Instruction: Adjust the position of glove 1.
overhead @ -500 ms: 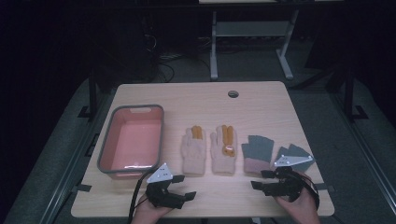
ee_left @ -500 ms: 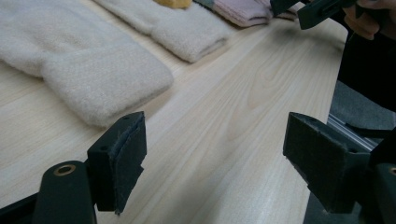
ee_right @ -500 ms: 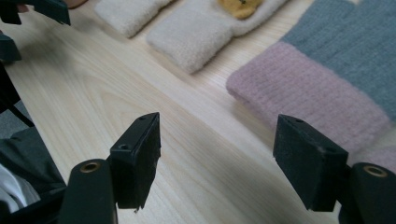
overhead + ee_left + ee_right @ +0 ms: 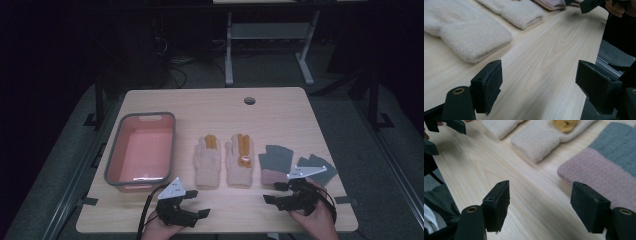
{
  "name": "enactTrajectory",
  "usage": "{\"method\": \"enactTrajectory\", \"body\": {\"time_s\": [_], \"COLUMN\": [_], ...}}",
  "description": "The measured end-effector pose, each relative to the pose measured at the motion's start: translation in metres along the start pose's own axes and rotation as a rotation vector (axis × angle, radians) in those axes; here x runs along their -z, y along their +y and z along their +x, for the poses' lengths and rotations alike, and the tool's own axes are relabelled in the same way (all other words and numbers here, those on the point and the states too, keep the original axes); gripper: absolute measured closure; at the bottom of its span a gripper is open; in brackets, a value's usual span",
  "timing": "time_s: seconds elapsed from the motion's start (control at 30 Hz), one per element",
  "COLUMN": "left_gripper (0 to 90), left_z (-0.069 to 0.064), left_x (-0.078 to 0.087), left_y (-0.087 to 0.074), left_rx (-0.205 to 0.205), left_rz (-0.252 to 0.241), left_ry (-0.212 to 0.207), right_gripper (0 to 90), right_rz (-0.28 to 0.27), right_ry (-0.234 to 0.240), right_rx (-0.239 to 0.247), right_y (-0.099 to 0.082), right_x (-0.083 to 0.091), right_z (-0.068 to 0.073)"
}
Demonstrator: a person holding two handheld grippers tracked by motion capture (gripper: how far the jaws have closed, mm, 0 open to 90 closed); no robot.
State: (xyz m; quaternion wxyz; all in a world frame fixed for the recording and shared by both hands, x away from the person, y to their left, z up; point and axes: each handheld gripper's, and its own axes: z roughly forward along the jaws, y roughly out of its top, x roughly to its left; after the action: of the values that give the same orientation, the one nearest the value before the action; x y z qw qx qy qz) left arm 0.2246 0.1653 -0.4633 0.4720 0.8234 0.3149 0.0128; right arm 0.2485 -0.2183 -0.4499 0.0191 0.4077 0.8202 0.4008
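Observation:
Two cream gloves with orange fingertips, the left one [image 4: 207,162] and the right one [image 4: 239,161], lie flat at the table's middle. To their right lie a grey glove with a pink cuff [image 4: 274,164] and a second grey glove [image 4: 320,169], partly behind my right gripper. My left gripper [image 4: 197,202] hovers open near the front edge, pointing right, with bare wood between its fingers [image 4: 487,86]. Facing it, my right gripper [image 4: 272,193] stands open just in front of the pink cuff [image 4: 599,170]. Cream cuffs [image 4: 471,37] lie ahead of the left gripper [image 4: 539,77]; the right gripper [image 4: 540,200] holds nothing.
A pink bin with a grey rim [image 4: 114,156] stands empty at the left of the wooden table [image 4: 280,115]. A round cable hole [image 4: 249,100] sits near the far edge. Dark floor and a desk frame [image 4: 229,50] lie beyond.

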Motion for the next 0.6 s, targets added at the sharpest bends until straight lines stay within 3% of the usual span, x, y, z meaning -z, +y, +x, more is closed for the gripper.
{"method": "enactTrajectory", "body": {"time_s": [0.2,0.33,0.43,0.6], "left_gripper": [21.2,20.6,20.2,20.1], "left_z": [-0.003,-0.003,-0.002,-0.003], "left_x": [0.002,0.001,0.0,0.001], "left_y": [0.001,0.001,0.001,0.001], "left_rx": [-0.019,-0.031,-0.032,-0.043], "left_rz": [0.0,-0.002,0.005,0.002], "left_ry": [0.024,0.02,0.029,0.027], "right_gripper": [31.1,30.6,30.8,31.7], "right_rz": [0.022,0.082,0.089,0.092], "right_ry": [0.014,0.025,0.02,0.01], "right_rx": [0.013,0.047,0.083,0.096], "right_y": [0.01,0.027,0.037,0.051], "right_x": [-0.005,-0.012,-0.013,-0.013], "right_z": [0.006,0.014,0.017,0.018]}}
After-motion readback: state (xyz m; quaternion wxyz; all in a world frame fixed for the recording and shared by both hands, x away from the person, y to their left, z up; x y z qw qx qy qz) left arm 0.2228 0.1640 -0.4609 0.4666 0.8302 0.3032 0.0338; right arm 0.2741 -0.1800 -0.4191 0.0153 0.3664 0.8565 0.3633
